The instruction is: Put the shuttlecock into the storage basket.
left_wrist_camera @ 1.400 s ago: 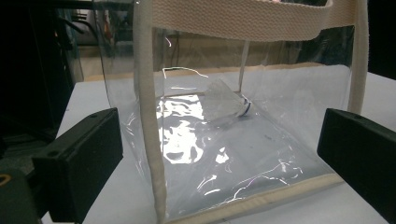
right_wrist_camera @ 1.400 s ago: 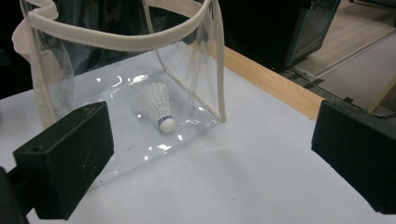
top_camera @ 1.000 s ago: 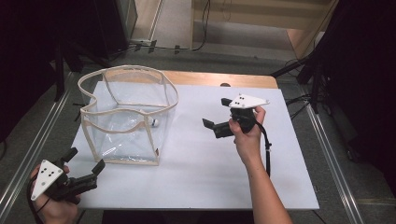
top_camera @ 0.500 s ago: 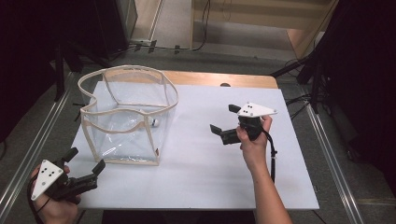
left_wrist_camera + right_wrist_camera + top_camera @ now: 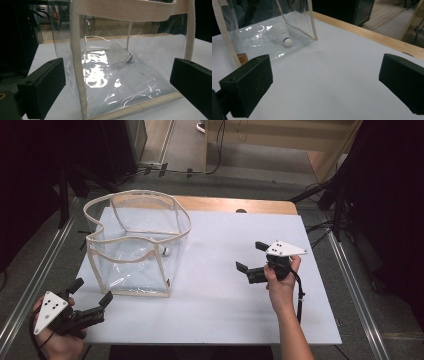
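Observation:
A clear plastic bag [image 5: 135, 245] with cream webbing trim stands open on the white table [image 5: 225, 305], left of centre. Inside it lies a white shuttlecock [image 5: 284, 34], also seen as shuttlecock [image 5: 120, 56] and shuttlecock [image 5: 165, 251], on its side near the bag's right wall. My left gripper [image 5: 92, 295] is open at the table's front left corner, a little short of the bag [image 5: 125, 75], with nothing between its jaws. My right gripper [image 5: 252, 256] is open and empty over the table's right half, pointing left toward the bag [image 5: 262, 27].
A wooden strip [image 5: 240, 205] runs along the table's far edge. Metal rails [image 5: 350, 285] flank the table on both sides. Dark stands and cables [image 5: 215, 150] sit on the floor beyond. A small tan label [image 5: 242, 59] marks the bag's lower corner.
My right gripper has drawn back from the bag, moving right and toward the table's near side. The left gripper and the bag have stayed put.

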